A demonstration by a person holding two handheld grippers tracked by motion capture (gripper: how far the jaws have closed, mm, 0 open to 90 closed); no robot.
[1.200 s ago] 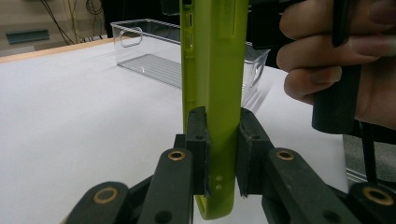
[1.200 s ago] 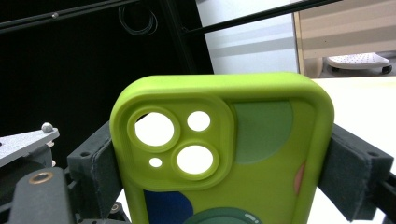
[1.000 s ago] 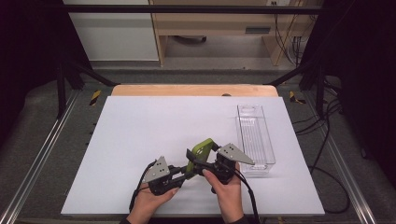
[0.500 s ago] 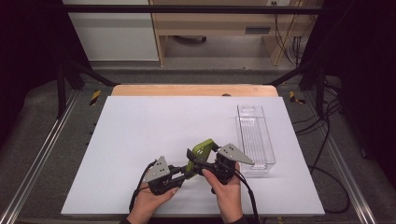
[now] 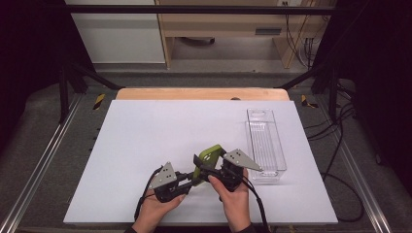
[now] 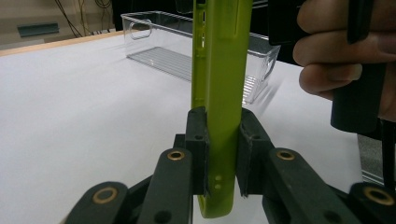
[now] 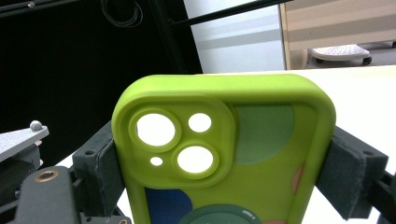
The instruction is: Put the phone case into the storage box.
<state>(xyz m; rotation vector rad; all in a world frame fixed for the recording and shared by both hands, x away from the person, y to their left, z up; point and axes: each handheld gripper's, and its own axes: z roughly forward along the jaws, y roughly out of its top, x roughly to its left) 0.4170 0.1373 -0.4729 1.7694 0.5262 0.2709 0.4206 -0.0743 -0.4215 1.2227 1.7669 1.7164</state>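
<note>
A lime-green phone case (image 5: 208,161) with camera cut-outs is held up off the white table (image 5: 145,136) between both grippers, near the front edge. My left gripper (image 5: 190,177) is shut on its lower end; in the left gripper view the pads (image 6: 198,149) squeeze the case (image 6: 219,70) edge-on. My right gripper (image 5: 203,166) is shut across the case's width. In the right gripper view the case's back (image 7: 261,154) faces the camera, with coloured shapes on it and a pad (image 7: 100,161) pressed on each side.
A clear plastic bin (image 5: 265,145) lies lengthwise at the right of the table, just beyond the right hand; it is empty. The same bin (image 6: 159,42) stands behind the case in the left gripper view. A wooden strip (image 5: 201,93) borders the far edge.
</note>
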